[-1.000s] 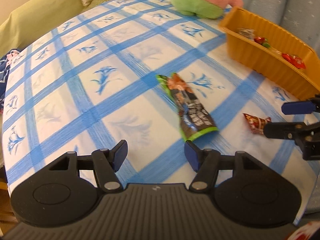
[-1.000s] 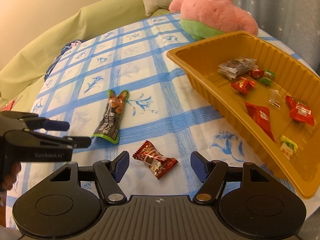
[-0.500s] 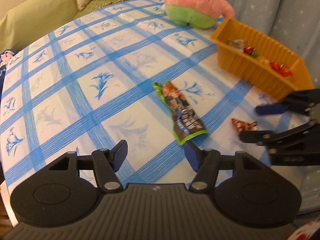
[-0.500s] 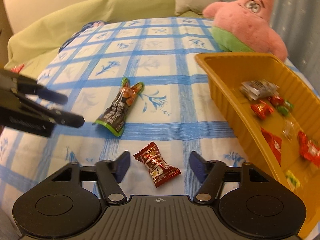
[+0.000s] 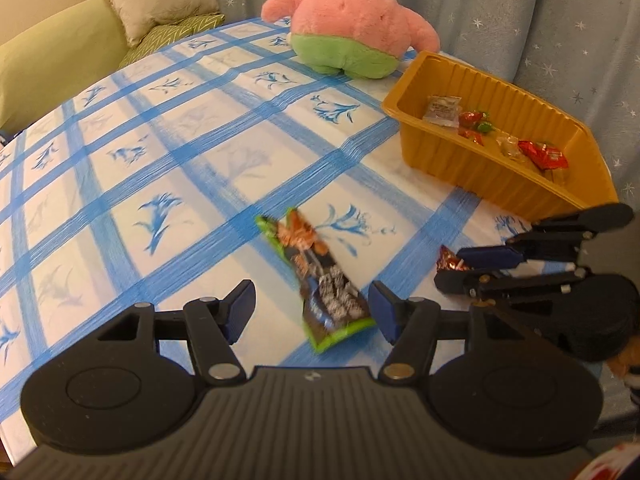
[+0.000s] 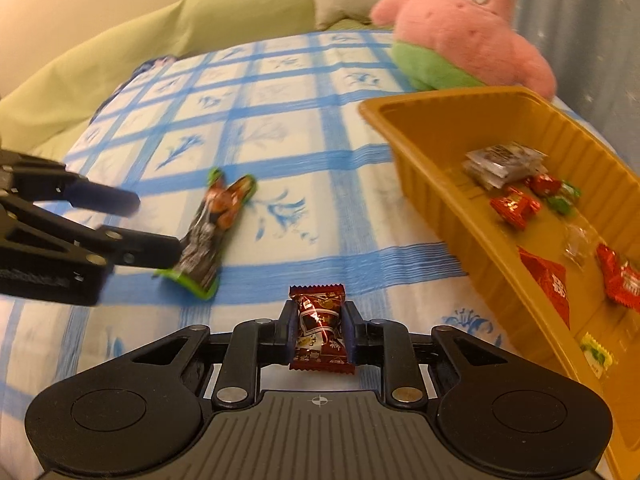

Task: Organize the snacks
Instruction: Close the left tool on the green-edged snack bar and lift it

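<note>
Your right gripper (image 6: 320,332) is pinching one dark red wrapped candy (image 6: 320,330) between its two fingers, the wrapper standing upright in the jaws with its crimped ends showing above and below the pads; in the left wrist view the same candy (image 5: 450,260) peeks out at the tips of that gripper at about 3 o'clock. Your left gripper (image 5: 312,308) has its two fingers spread wide and holds nothing, and one long green-edged snack packet (image 5: 316,276) lies flat on the blue checked tablecloth (image 5: 160,152) with its near end between those fingers. From the right wrist view that packet (image 6: 212,236) sits at about 10 o'clock, with the tip of your left gripper's lower finger overlapping its near corner, contact not clear. One orange tray (image 6: 440,168) stands at 2 o'clock, well apart from the packet, and holds roughly nine small items: a grey foil packet (image 6: 504,160), several red sweets (image 6: 514,206), a green one, a clear wrapper and a yellow-green one. One pink plush star (image 5: 356,20) sits beyond the tray at 12 o'clock
</note>
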`<state>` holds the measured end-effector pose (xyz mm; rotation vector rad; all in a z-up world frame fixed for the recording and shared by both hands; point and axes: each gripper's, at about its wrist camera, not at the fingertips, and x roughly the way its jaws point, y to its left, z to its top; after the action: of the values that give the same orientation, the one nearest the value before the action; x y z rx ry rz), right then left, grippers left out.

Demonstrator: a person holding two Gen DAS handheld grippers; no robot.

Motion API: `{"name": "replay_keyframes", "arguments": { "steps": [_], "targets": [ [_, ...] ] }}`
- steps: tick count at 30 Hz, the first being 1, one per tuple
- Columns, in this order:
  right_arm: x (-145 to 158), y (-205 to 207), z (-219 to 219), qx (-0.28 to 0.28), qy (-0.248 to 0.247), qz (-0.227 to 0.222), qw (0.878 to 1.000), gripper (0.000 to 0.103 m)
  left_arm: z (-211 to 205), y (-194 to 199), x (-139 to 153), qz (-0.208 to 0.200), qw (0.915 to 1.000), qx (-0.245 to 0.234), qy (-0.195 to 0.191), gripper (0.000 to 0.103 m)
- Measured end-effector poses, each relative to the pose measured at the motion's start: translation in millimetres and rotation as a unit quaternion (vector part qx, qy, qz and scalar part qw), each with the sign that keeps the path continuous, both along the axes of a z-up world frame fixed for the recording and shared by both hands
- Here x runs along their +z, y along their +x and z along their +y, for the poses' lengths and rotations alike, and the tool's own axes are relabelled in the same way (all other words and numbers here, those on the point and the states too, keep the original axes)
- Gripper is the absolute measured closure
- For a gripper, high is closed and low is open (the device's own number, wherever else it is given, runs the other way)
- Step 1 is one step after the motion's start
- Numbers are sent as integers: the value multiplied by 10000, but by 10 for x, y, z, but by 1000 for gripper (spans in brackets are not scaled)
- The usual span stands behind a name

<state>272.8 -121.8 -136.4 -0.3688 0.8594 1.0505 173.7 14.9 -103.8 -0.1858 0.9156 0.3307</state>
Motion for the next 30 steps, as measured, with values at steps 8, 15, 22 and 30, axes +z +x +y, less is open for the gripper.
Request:
{"name": "replay_keyframes", "arguments": {
  "steps": [8, 15, 22, 30],
  "targets": [
    [-3, 2, -23, -294, 129, 42, 9995, 79, 74, 305, -142, 82, 10000, -30, 32, 58],
    [-1, -18, -46, -305, 142, 114, 9994, 75, 70, 256, -172, 104, 9993, -357, 0, 75],
    [-1, -37, -30, -239, 88, 61, 9997, 73, 108, 16, -159, 186, 9981, -573, -108, 77],
    [-13, -47, 29, -281, 12, -53, 9996, 73, 118, 36, -177, 264, 9991, -279, -155, 70]
  ]
}}
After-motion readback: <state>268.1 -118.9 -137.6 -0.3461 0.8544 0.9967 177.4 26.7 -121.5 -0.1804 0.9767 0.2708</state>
